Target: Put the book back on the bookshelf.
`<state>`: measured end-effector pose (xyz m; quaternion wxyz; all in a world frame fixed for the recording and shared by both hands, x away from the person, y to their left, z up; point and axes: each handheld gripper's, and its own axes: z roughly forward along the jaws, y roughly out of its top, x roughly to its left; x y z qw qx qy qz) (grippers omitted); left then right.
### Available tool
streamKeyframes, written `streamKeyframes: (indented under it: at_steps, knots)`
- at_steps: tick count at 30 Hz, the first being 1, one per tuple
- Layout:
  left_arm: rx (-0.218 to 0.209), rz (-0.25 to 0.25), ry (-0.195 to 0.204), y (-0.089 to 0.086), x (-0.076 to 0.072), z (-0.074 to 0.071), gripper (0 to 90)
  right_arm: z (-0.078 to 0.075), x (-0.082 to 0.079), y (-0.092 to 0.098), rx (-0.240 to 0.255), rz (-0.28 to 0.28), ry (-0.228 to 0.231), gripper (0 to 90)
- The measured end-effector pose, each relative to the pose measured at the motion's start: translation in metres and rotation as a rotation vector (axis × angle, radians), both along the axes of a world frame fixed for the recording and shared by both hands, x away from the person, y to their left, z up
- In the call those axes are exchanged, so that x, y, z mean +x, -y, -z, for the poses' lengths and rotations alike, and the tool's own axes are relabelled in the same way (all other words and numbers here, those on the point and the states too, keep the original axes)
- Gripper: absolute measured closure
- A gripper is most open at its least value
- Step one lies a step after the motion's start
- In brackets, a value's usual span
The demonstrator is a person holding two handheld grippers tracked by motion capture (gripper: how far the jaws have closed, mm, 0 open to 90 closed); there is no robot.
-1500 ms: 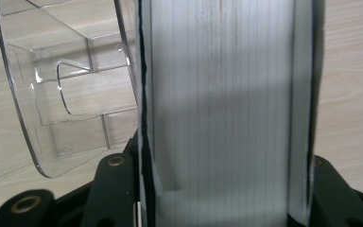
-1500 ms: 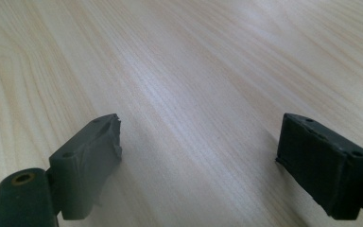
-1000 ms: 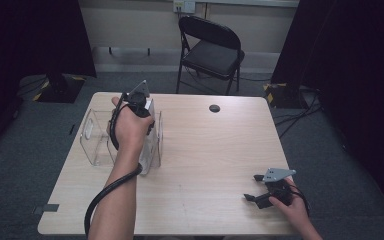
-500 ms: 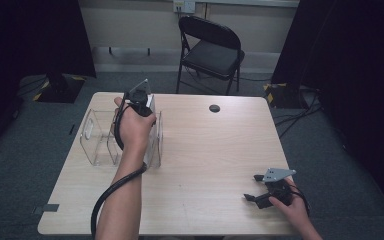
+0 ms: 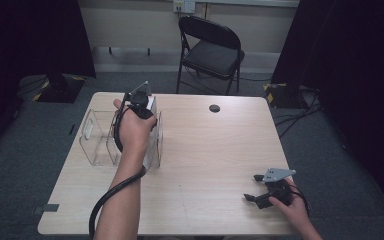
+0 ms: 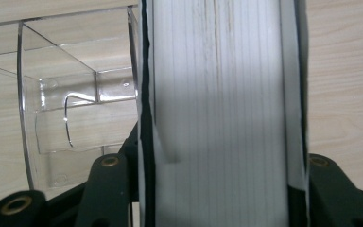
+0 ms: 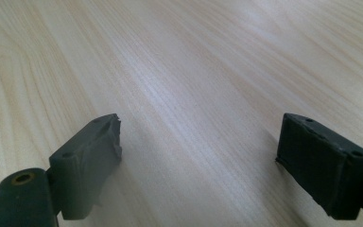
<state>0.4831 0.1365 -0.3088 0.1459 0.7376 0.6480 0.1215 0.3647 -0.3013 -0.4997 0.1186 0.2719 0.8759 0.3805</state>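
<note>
A thick book (image 6: 217,94), its white page edge facing the left gripper view, stands upright at the right end of a clear plastic holder (image 5: 97,137) on the left of the wooden table (image 5: 210,150). My left gripper (image 5: 142,102) reaches down on it from above. The book spans the whole gap between the black jaws of the left gripper (image 6: 217,189), which have just been opening slightly while still touching it on both sides. My right gripper (image 5: 252,187) rests low at the table's near right. The right gripper (image 7: 198,161) has its jaws wide apart with only bare wood between them.
A small black round disc (image 5: 214,108) lies near the table's far edge. A black folding chair (image 5: 211,47) stands beyond the table. The clear holder's dividers (image 6: 61,118) sit to the left of the book. Dark curtains flank the room.
</note>
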Motion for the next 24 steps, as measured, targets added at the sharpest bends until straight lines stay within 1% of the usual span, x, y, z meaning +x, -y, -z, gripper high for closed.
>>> streamKeyframes:
  at_steps: [1,2,8,10,11,12,14,15,16,18,20,22,24]
  knots:
    - [0.008,-0.004,0.0,0.001,-0.001,-0.001,49.5,0.0,0.0,0.0,0.0,-0.001,0.0,13.3]
    - [0.004,-0.002,-0.001,0.001,-0.001,-0.001,49.0,0.0,0.0,0.0,0.002,-0.002,-0.001,13.3]
    - [0.013,0.027,-0.02,0.0,-0.005,-0.003,47.2,0.0,0.0,0.0,0.001,-0.002,0.0,13.3]
    - [0.003,0.035,-0.03,-0.002,-0.006,-0.004,47.2,0.0,0.0,0.0,0.0,-0.002,0.0,13.3]
    - [-0.004,0.03,-0.03,-0.002,-0.007,-0.004,47.0,0.0,0.0,0.0,0.0,-0.002,0.0,13.3]
    - [-0.015,0.031,-0.039,-0.004,-0.007,-0.003,46.7,0.0,0.0,0.0,0.0,-0.002,0.0,13.3]
    - [-0.025,0.027,-0.036,-0.006,-0.008,-0.003,45.5,0.0,0.0,0.0,0.001,0.0,-0.001,13.3]
    - [-0.038,0.028,-0.04,-0.007,-0.008,-0.002,45.4,0.0,0.0,0.0,0.0,-0.001,0.0,13.3]
    - [-0.042,0.034,-0.041,-0.007,-0.009,-0.001,45.3,0.0,0.0,0.0,0.001,-0.001,0.0,13.3]
    - [-0.035,0.046,-0.036,-0.007,-0.01,-0.001,45.3,0.0,0.0,0.0,0.0,-0.002,0.0,13.3]
    - [-0.031,0.055,-0.041,-0.007,-0.011,-0.002,45.3,0.0,0.0,0.0,0.001,-0.002,-0.001,13.3]
    - [-0.043,0.053,-0.045,-0.007,-0.012,-0.002,44.7,0.0,0.0,0.0,0.002,-0.003,-0.001,13.2]
    - [-0.044,0.058,-0.049,-0.008,-0.013,-0.002,44.5,0.0,0.0,0.0,0.001,0.0,-0.002,13.3]
